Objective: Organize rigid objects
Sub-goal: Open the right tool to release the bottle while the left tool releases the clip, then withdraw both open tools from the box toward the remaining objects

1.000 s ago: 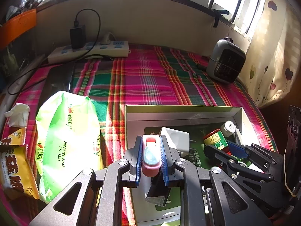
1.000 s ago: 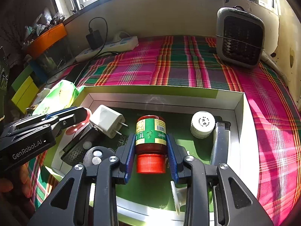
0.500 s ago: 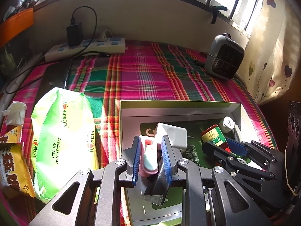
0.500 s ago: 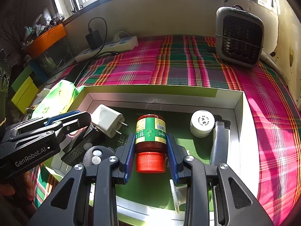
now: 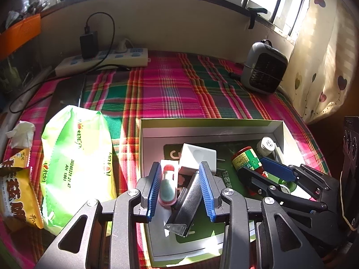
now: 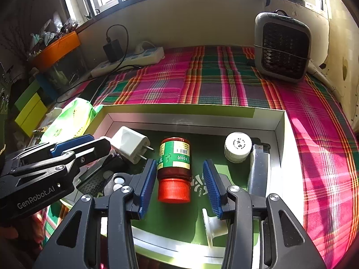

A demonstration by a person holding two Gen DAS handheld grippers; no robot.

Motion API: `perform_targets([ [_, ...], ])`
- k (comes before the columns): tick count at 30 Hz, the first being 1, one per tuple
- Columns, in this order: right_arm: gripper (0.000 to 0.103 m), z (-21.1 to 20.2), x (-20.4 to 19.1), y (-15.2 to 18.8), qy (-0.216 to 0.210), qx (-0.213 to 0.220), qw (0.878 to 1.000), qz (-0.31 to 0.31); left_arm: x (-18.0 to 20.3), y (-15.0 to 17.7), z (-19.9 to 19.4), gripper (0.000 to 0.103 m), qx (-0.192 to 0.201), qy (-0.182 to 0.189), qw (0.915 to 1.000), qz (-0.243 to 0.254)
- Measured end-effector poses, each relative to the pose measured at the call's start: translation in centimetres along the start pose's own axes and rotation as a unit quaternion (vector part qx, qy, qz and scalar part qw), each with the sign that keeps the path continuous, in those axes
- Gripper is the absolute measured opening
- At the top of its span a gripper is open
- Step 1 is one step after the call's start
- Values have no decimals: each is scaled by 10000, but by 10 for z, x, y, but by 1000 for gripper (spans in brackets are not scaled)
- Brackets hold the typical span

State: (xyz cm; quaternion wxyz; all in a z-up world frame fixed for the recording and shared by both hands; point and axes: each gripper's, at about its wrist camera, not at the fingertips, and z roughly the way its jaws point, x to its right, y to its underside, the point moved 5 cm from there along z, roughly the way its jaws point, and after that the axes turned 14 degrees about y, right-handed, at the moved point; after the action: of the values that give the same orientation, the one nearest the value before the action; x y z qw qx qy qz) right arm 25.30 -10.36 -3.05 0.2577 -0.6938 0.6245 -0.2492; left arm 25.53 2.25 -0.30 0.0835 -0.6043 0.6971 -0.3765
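— Two grippers are over the box (image 6: 279,134). Are they holding anything?

— No. The left gripper (image 5: 180,191) has its jaws wide apart. A pink tube (image 5: 167,188) lies between them, touching the left pad.

— And the other one?

— The right gripper (image 6: 179,187) has its jaws apart too. The red bottle (image 6: 174,168) lies on its side between them, on the green floor of the box.

— What else is inside?

— A white plug (image 6: 131,144), a white cap (image 6: 237,146) and a grey stapler (image 6: 259,170).
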Motion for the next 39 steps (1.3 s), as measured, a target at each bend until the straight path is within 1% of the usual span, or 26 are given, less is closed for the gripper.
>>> perform_targets([
  [2, 47, -3, 0, 0, 6, 33, 10000, 0, 1, 1, -3, 35, 30, -34, 10000, 21],
  [17, 47, -31, 2, 10, 90, 250, 9996, -43, 23, 16, -31, 35, 175, -45, 9997, 189],
  [27, 47, -52, 9, 24, 79, 333, 9994, 35, 38, 36, -51, 35, 256, -27, 9993, 273],
  [39, 47, -72, 21, 44, 111, 429, 9989, 139, 46, 59, -64, 35, 262, -28, 9991, 339],
])
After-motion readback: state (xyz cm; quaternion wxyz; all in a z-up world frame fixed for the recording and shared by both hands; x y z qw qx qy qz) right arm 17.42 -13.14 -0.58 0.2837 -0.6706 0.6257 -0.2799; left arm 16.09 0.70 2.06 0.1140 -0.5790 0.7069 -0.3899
